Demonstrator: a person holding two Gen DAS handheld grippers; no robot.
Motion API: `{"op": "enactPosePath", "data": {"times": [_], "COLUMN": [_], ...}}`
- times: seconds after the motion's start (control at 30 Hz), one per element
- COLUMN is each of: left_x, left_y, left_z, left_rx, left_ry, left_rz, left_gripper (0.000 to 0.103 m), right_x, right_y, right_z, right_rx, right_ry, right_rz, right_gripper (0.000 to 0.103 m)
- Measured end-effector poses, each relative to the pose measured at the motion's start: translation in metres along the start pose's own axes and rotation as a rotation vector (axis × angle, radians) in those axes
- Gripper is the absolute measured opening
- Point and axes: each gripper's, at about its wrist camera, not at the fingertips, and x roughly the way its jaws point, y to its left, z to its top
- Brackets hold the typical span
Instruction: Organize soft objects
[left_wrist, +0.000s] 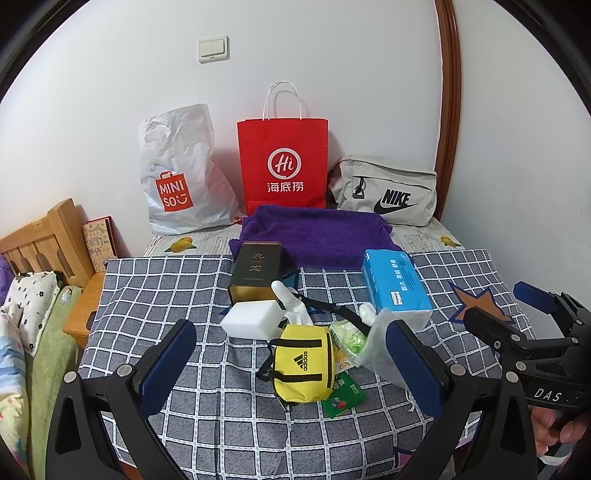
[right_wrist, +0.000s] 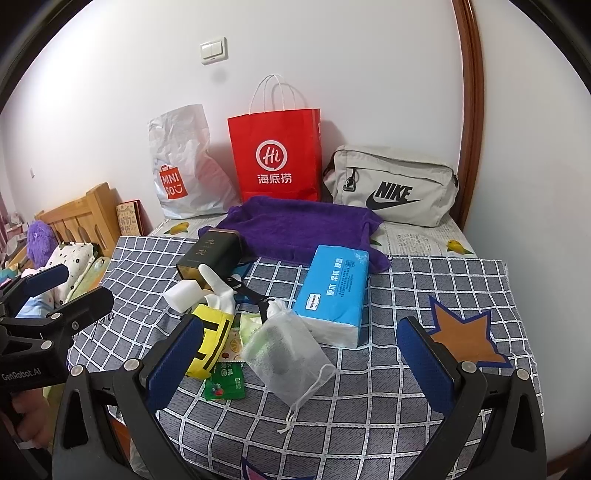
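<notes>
A pile lies on the checked cloth (left_wrist: 184, 295): a yellow Adidas pouch (left_wrist: 303, 365) (right_wrist: 210, 339), a white foam block (left_wrist: 253, 319), a white glove (left_wrist: 291, 301), a mesh drawstring bag (right_wrist: 284, 350), a blue tissue pack (left_wrist: 395, 284) (right_wrist: 334, 291), a dark tin (left_wrist: 255, 269) and a purple towel (left_wrist: 317, 232). My left gripper (left_wrist: 291, 369) is open, its jaws on either side of the yellow pouch, short of it. My right gripper (right_wrist: 299, 365) is open, with the mesh bag between its jaws in view. Both are empty.
Against the back wall stand a white Miniso plastic bag (left_wrist: 181, 177), a red paper bag (left_wrist: 282, 162) and a grey Nike bag (left_wrist: 388, 192). Green sachets (left_wrist: 343, 397) lie by the pouch. A wooden bed frame (left_wrist: 44, 240) with bedding is at the left.
</notes>
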Motion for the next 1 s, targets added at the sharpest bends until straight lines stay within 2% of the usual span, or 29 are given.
{"op": "enactPosePath", "data": {"times": [1.0], "left_x": [0.0079], "left_y": [0.0037], "left_z": [-0.0026], "left_rx": [-0.003], "left_ry": [0.021], "left_rz": [-0.007], "left_gripper": [0.103], "right_x": [0.0029], "right_y": [0.0060], "right_z": [-0.0027], "right_rx": [-0.013], "right_ry": [0.008], "right_rz": [0.008], "right_gripper": [0.103]}}
